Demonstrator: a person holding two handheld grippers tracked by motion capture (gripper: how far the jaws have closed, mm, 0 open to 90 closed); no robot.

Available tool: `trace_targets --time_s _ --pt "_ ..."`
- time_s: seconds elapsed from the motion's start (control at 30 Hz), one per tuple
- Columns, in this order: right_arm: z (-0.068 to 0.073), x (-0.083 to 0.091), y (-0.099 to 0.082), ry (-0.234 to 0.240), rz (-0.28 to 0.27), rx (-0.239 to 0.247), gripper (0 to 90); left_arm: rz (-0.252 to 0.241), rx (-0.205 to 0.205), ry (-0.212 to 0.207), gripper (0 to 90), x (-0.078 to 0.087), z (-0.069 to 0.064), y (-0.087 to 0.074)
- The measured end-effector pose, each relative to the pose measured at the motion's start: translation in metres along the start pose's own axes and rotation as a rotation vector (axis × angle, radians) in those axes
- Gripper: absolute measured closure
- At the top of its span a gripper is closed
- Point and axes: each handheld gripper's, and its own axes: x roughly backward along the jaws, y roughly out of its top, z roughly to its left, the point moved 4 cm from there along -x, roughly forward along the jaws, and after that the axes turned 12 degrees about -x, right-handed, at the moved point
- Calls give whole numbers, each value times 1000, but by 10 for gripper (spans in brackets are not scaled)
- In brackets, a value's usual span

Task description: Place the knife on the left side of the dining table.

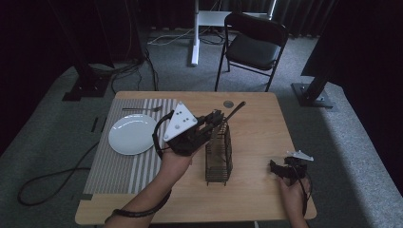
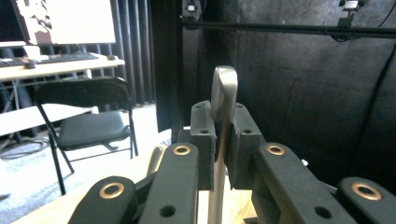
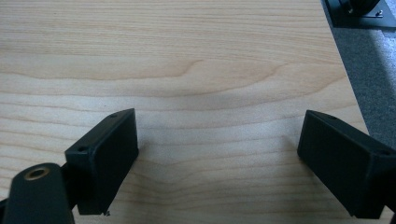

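Forearms enter at the near edge of the wooden table (image 1: 247, 199); the left hand (image 1: 175, 161) carries the left gripper (image 1: 216, 118) raised over the table's middle, grey three-cornered plate on top, a black cable trailing along the wrist. Its jaws are closed tight on a metal utensil handle (image 1: 235, 112), which sticks out up and to the far right; in the left gripper view that same handle (image 2: 221, 107) stands clamped between the two pads, rounded end above them, lower end hidden so utensil type unclear. Directly under and just right of that gripper stands a dark wire basket (image 1: 219, 156), upright, on the table's middle. Right hand (image 1: 293, 197) rests at the near right corner with the right gripper (image 1: 275, 167) low over the wood, jaws spread wide and empty; the right gripper view has bare wood grain between the two black jaws, gripper midpoint (image 3: 217, 154). Left part of the table has a grey striped placemat (image 1: 119, 166) with a white plate (image 1: 132, 134) on it, and a fork (image 1: 142, 109) lying at the mat's far edge. Small round dark disc (image 1: 228, 103) sits on the wood near the far edge. Folding chair (image 1: 254, 45) stands on the carpet beyond the table.
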Motion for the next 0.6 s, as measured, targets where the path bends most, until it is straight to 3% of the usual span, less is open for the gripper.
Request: trace_targets --time_s 0.3,0.6 --pt "0 0 0 0 0 0 118 -17 -7 34 835 21 8 9" --pt "0 0 0 0 0 0 118 3 15 114 834 43 26 -6"
